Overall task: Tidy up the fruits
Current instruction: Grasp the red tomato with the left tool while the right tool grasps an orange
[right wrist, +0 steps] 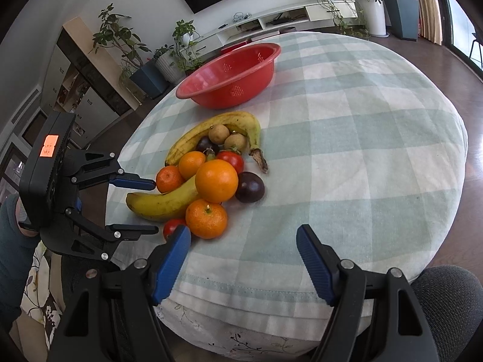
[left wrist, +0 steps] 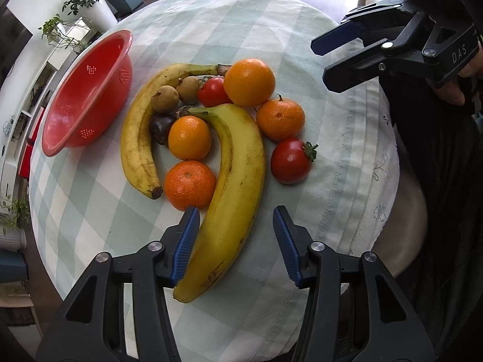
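A pile of fruit lies on the checked tablecloth (left wrist: pixel 90 199): two bananas, the near one (left wrist: pixel 235 193) and the far one (left wrist: pixel 142 132), a big orange (left wrist: pixel 249 82), several mandarins (left wrist: pixel 280 119), two tomatoes (left wrist: pixel 291 161), brown longans (left wrist: pixel 165 99) and dark round fruits (right wrist: pixel 250 187). An empty red colander bowl (left wrist: pixel 87 96) stands to the left of the pile. My left gripper (left wrist: pixel 237 238) is open, its fingers on either side of the near banana's lower half, above it. My right gripper (right wrist: pixel 243 259) is open and empty over the table's near edge, close to a mandarin (right wrist: pixel 206 217).
The round table's edge (right wrist: pixel 302 325) drops off close in front of the right gripper. A padded chair seat (right wrist: pixel 446 295) is at lower right. Potted plants (right wrist: pixel 181 48) and a white TV shelf (right wrist: pixel 286 18) stand beyond the table.
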### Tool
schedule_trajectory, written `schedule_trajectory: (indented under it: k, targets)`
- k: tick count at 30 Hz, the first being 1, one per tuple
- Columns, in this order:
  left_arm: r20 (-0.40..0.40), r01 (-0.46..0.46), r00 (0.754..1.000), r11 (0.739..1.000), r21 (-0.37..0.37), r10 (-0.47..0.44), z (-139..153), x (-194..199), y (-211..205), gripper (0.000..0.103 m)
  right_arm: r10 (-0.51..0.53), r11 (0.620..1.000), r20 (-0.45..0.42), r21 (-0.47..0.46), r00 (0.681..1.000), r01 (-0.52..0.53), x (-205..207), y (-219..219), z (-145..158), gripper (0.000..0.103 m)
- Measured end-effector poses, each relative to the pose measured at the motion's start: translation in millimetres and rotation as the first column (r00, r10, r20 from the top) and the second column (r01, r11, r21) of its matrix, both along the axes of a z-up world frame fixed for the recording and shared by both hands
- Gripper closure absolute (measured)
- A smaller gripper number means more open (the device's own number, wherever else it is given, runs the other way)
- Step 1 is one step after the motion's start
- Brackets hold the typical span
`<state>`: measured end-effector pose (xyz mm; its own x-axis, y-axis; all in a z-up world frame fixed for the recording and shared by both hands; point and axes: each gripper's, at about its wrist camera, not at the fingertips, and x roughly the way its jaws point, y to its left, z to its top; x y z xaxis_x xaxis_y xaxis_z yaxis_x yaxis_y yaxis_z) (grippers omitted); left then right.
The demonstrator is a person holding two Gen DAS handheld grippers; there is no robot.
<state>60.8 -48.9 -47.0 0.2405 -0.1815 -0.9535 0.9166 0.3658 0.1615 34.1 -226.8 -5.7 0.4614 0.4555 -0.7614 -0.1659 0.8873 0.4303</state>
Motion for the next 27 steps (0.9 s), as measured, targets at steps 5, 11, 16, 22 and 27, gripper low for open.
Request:
schedule_trajectory:
  k: [5, 11, 16, 22, 27]
  targets:
    - [-0.009, -0.004, 1.000, 0.999, -0.035, 0.004, 4.9, -11.3, 6.8, 0.055, 0.037, 0.999, 0.002, -0.014, 0.999, -0.037, -1.2, 8.4, -0.3, 0.027]
    - [-0.006, -0.065, 0.998, 0.996, -0.061, 0.065, 6.9, -16.8, 11.6, 0.055, 0.155, 0.987, 0.058, -0.057, 0.986, -0.152, -8.1, 36.8, 3.8, 0.031]
    - [0.008, -0.180, 0.983, 0.980, -0.084, 0.181, 4.2, -8.5, 21.7, 0.055, 0.160, 0.982, 0.042, -0.112, 0.986, -0.154, -1.1, 50.7, -7.5, 0.044]
    - [0.086, -0.208, 0.970, 0.958, -0.197, 0.228, 29.1, -28.0, 34.3, 0.055, 0.080, 0.997, -0.033, 0.015, 0.996, -0.080, 13.0, 32.8, -17.3, 0.050]
    - [0.040, -0.191, 0.976, 0.932, -0.309, 0.213, 44.0, -53.6, 34.6, 0.055, 0.057, 0.995, -0.054, 0.087, 0.997, -0.052, 22.3, 28.2, -16.2, 0.050]
